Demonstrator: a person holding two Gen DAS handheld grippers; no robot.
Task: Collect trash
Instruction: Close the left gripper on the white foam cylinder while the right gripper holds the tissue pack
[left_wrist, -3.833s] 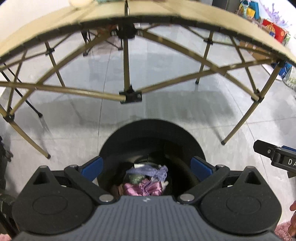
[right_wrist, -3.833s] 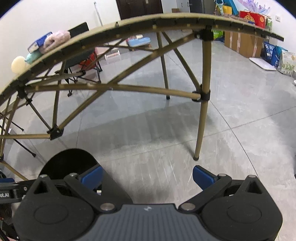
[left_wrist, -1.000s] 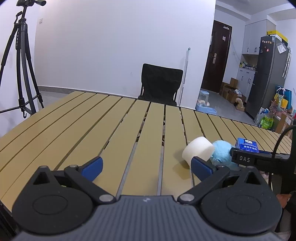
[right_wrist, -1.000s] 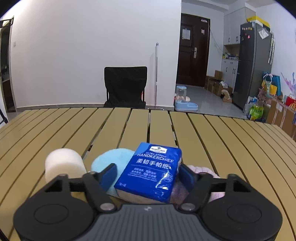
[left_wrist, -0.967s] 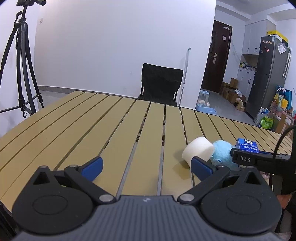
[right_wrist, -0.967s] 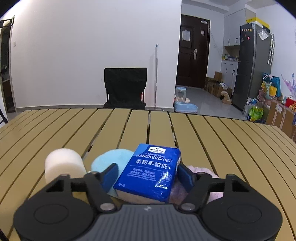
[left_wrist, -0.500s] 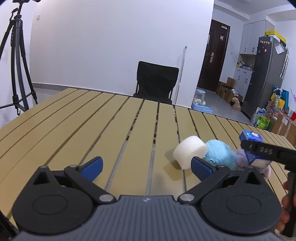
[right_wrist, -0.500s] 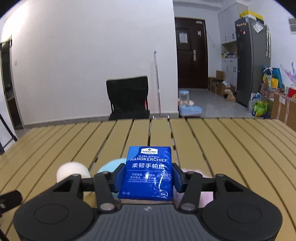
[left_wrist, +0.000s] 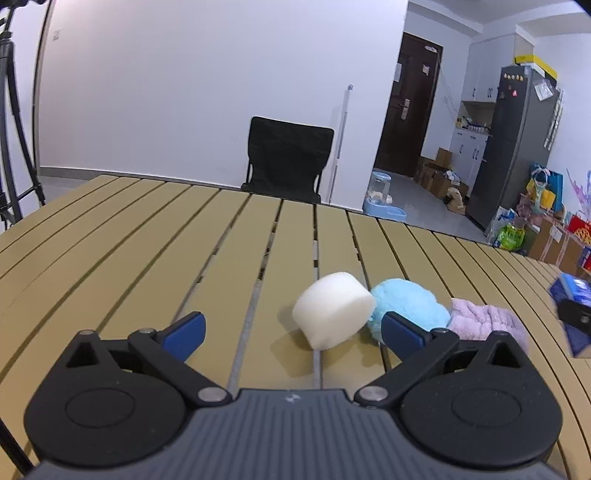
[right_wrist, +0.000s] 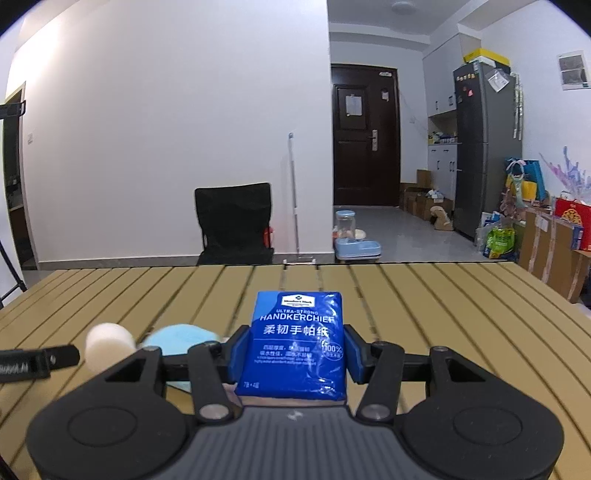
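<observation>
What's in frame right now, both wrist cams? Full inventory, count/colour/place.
handkerchief pack: 1, blue, upright between the right gripper's pads, held above the table
foam roll: 1, white, on the slats, touching the blue ball
plush ball: 1, light blue, between foam roll and lilac cloth
cloth: 1, lilac, bunched, right of the ball
slatted table: 1, tan
folding chair: 1, black, behind the table's far edge
pole: 1, white, leaning on the wall
pet feeder: 1, blue, on the floor by the door
door: 1, dark brown
fridge: 1, dark grey, right side
tripod: 1, black, far left
left gripper: 1, black with blue pads, open, nothing held
right gripper: 1, same, shut on the pack
</observation>
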